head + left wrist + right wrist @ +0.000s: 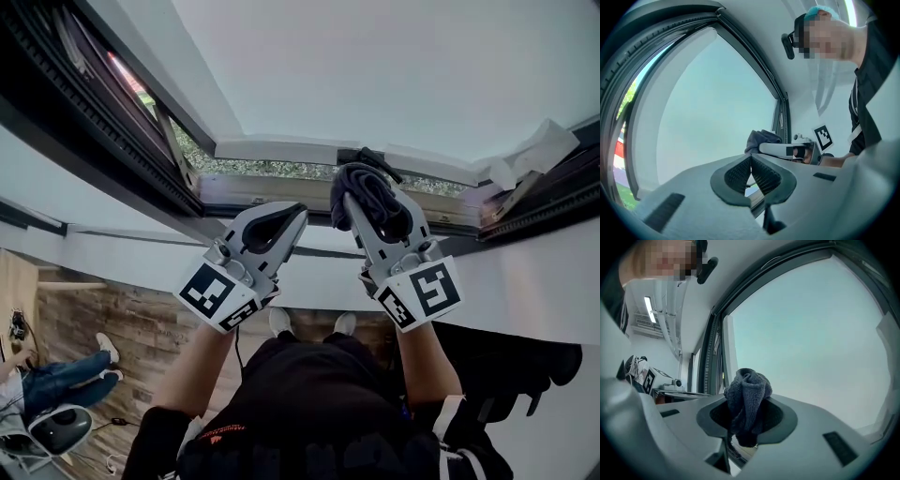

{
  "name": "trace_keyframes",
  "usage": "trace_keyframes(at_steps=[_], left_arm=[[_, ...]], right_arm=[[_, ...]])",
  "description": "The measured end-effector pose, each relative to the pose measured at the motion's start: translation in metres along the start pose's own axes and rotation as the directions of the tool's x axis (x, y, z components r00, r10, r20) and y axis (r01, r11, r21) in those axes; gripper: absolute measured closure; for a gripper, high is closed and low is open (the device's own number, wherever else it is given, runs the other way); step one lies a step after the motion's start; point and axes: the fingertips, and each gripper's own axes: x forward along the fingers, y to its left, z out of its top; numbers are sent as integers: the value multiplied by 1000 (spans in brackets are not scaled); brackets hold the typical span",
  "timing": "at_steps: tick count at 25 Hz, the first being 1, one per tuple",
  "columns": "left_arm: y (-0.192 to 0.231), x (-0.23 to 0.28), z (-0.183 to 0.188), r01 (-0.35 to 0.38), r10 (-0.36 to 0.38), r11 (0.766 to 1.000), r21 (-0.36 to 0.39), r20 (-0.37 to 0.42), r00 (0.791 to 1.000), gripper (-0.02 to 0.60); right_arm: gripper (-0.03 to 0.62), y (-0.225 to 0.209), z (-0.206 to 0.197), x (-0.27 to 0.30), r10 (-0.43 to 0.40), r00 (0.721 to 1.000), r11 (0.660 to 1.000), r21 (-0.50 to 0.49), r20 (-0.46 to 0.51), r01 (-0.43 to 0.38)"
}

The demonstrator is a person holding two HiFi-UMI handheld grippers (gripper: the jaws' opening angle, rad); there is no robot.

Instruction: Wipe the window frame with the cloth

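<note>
A dark grey cloth (371, 193) is bunched between the jaws of my right gripper (354, 192), which is shut on it; the cloth reaches the lower rail of the window frame (267, 190). In the right gripper view the cloth (748, 397) fills the gap and bulges above the jaws, before the pale glass. My left gripper (296, 212) hovers just left of it, close above the same rail, shut with nothing between its pads (740, 172). From the left gripper view I see the cloth (761, 138) and the right gripper beside the dark upright of the frame (782, 123).
The dark sash (103, 131) is tilted open at the left, with greenery outside past the rail. A crumpled white paper (532, 150) sits on the frame at the right. Below are a wooden floor, a seated person's legs (61, 373) and a chair.
</note>
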Motion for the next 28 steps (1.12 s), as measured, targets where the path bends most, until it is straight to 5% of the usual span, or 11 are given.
trace_keyframes(at_steps=[28], left_arm=[[-39,85,-4,93,-92,995,24,-28,995,561]], right_arm=[[484,-74,-5,-49,-66,998,998,20,-10,66]])
